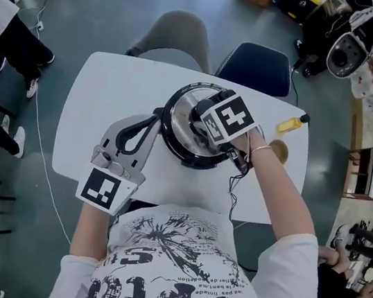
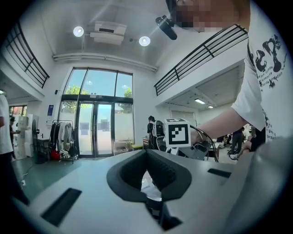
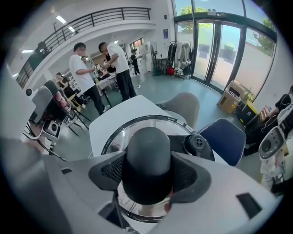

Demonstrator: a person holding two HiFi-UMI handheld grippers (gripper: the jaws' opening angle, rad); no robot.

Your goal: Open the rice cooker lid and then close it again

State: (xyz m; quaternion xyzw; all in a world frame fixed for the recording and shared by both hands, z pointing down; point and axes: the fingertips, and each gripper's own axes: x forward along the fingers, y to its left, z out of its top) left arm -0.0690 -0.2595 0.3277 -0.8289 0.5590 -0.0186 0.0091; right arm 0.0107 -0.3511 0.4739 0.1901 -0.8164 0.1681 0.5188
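The rice cooker [image 1: 170,144] stands mid-table, covered by a glass lid [image 1: 181,109] with a metal rim. My right gripper [image 1: 206,124] points steeply down over the lid's centre. In the right gripper view its two pads [image 3: 110,171] press on both sides of the black lid knob [image 3: 147,157]. The lid [image 3: 114,137] rests on the pot. My left gripper [image 1: 155,115] lies level on the table at the cooker's left side. Its fingertips [image 2: 146,153] meet and hold nothing.
The white table [image 1: 111,91] bears a yellow object [image 1: 288,124] and a small round wooden piece [image 1: 279,150] at its right end. A black cable [image 1: 236,188] runs off the near edge. A grey chair [image 1: 180,35] and a blue chair [image 1: 259,65] stand behind.
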